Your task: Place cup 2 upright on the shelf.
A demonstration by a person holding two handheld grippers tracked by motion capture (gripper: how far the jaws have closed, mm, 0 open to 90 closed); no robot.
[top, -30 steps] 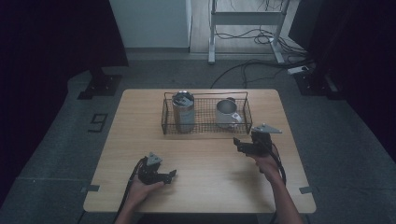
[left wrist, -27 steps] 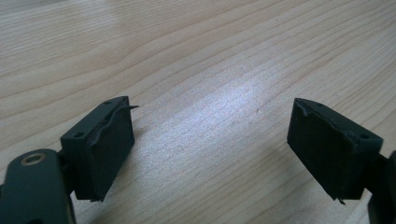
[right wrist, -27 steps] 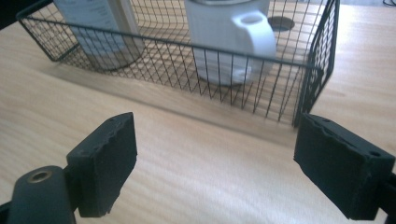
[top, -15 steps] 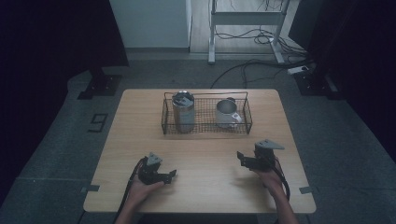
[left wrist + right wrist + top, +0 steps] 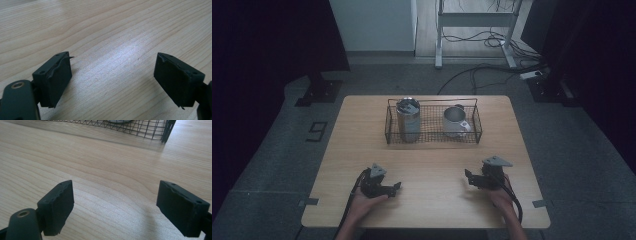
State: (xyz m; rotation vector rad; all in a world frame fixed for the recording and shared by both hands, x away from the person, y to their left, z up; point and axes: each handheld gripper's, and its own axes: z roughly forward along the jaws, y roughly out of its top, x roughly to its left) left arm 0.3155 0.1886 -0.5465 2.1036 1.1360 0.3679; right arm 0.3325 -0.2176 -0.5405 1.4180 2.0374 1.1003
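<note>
A black wire basket stands at the back middle of the wooden table. Inside it, a steel tumbler stands upright on the left and a metal mug sits on the right. My left gripper rests near the front left, jaws pointing right; in the left gripper view it is open over bare wood. My right gripper rests at the front right, jaws pointing left. In the right gripper view it is open and holds nothing, with the basket's corner well ahead of it.
Bare wood lies between the two grippers and the basket. Beyond the table are a dark floor, cables and a metal stand frame. Dark curtains hang at both sides.
My right gripper has drawn back from beside the basket toward the front edge and come down to the table. The left gripper has stayed put.
</note>
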